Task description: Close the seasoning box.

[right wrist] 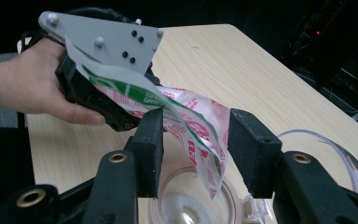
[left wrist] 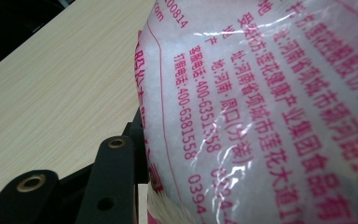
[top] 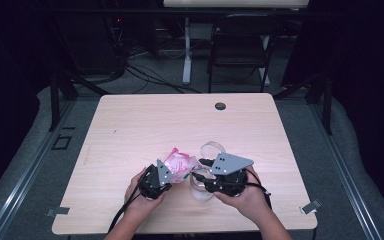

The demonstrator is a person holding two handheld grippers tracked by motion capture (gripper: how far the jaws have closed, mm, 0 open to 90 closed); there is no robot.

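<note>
Right gripper view showed the left tool (right wrist: pixel 121 109) clamped on a pink-printed bag (right wrist: pixel 191 126). The right tool (right wrist: pixel 196 154) stood released, jaws apart around the bag's corner above a clear jar (right wrist: pixel 191 205).

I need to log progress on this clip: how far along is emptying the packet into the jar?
Done: clear lid lies off on the table. In hand: left gripper tilts the pink packet over the clear jar, right gripper open around its tip. Left: pouring; jar looks nearly empty.

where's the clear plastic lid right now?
In the high view the clear plastic lid lies flat on the wooden table, just beyond the right gripper, right of the pink-and-white printed bag.
</note>
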